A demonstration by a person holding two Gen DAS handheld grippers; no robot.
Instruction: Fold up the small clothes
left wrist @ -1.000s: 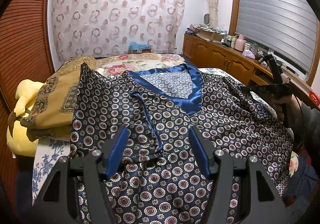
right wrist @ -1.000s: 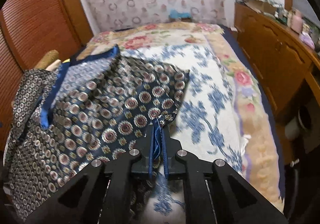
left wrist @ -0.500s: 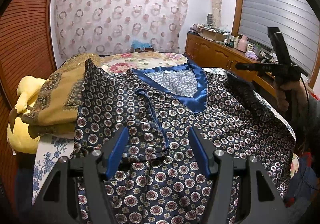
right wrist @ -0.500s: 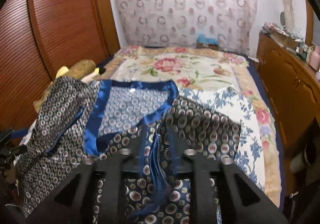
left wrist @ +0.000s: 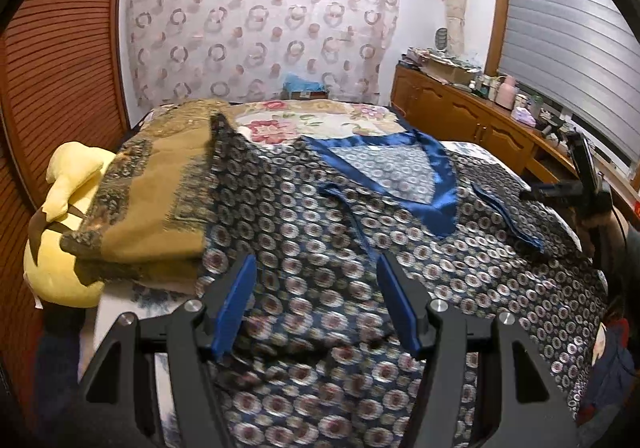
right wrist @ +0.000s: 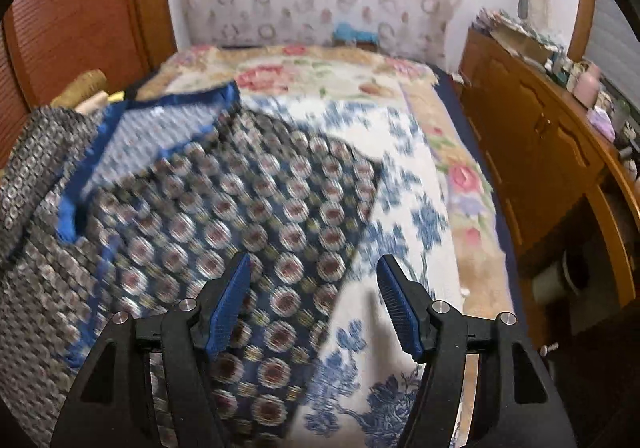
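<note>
A dark navy patterned garment (left wrist: 328,232) with a shiny blue collar (left wrist: 436,187) lies spread flat on the bed. My left gripper (left wrist: 316,296) is open and empty just above its lower middle. My right gripper (right wrist: 314,288) is open and empty above the garment's right edge (right wrist: 248,224), where its right part lies folded in over the body. The right gripper also shows at the far right of the left wrist view (left wrist: 576,187).
A folded brown-gold blanket (left wrist: 152,191) and a yellow plush toy (left wrist: 64,215) lie at the bed's left side. A floral bedspread (right wrist: 416,207) covers the bed. A wooden cabinet (right wrist: 552,151) with clutter runs along the right. A wooden wardrobe (left wrist: 52,59) stands left.
My right gripper lifted the garment's right edge over towards the middle, opened and let it go, then dropped back low. My left gripper stayed open and drew back slightly.
</note>
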